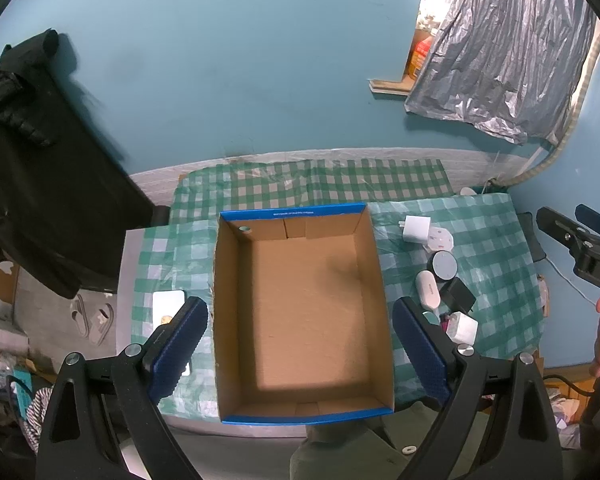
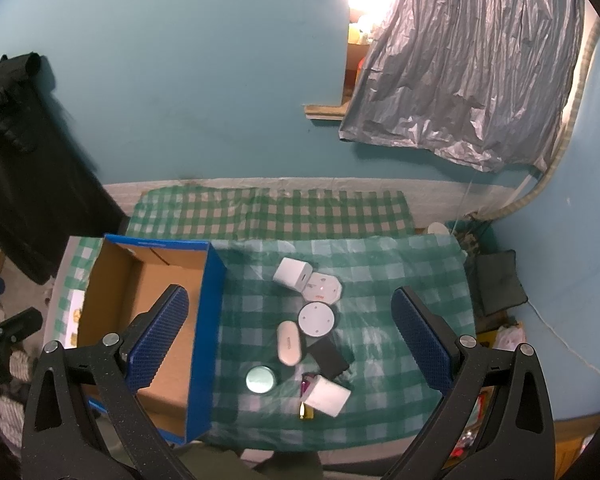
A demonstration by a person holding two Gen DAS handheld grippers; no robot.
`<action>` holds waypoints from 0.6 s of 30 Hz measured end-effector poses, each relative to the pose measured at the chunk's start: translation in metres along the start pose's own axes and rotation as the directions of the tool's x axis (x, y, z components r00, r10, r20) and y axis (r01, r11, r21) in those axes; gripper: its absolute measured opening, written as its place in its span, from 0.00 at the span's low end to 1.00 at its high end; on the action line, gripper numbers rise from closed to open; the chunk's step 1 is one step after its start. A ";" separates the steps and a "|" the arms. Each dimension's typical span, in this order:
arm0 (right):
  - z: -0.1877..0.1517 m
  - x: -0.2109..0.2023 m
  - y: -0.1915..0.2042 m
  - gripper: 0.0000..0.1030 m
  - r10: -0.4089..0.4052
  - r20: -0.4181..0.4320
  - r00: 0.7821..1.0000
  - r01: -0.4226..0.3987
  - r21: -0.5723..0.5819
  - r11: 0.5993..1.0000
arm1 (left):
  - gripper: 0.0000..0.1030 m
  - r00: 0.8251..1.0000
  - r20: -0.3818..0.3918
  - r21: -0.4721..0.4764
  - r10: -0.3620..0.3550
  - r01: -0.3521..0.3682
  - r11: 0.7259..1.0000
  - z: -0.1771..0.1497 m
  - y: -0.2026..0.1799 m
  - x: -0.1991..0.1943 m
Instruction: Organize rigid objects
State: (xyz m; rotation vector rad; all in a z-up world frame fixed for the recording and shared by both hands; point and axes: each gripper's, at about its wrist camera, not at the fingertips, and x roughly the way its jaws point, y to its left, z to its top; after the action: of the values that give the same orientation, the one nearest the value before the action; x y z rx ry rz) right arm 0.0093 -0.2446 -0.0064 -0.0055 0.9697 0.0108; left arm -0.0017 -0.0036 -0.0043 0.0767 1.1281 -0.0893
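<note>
I am at the very start of the sorting: the cardboard box, brown inside with a blue rim, sits open on the green checked tablecloth and has nothing in it. My left gripper hovers above the box with its blue padded fingers spread wide, one on either side of the box's width, holding nothing. My right gripper hangs over the cloth just right of the box, fingers likewise spread wide and empty.

All the small hard items lie in a loose cluster on the cloth beside the box, between my right gripper's fingers. Farthest from me is a white plug cube, touching a white hexagonal adapter. Nearer is a round white puck, with a white oval case just beside it. A black charger block lies next to those. Nearest are a round tin with a pale green lid and a white square charger, with something small and pink tucked against it that I cannot identify.

I judge the next move is a first pick with the right gripper. It calls for lowering onto one item at the cluster's edge, the tin or the white square charger, without nudging its neighbours, then closing and carrying it left over the blue rim.
</note>
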 end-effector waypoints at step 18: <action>-0.002 0.002 0.001 0.98 0.009 -0.004 1.000 -0.009 0.002 1.000 | 0.92 1.000 -0.002 0.003 0.004 -0.004 1.000 -0.002 -0.001 -0.002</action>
State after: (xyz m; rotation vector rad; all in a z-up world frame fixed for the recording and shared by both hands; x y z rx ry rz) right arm 0.0087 -0.2438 -0.0087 0.0001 0.9742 0.0179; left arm -0.0048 -0.0047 -0.0038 0.0820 1.1295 -0.0873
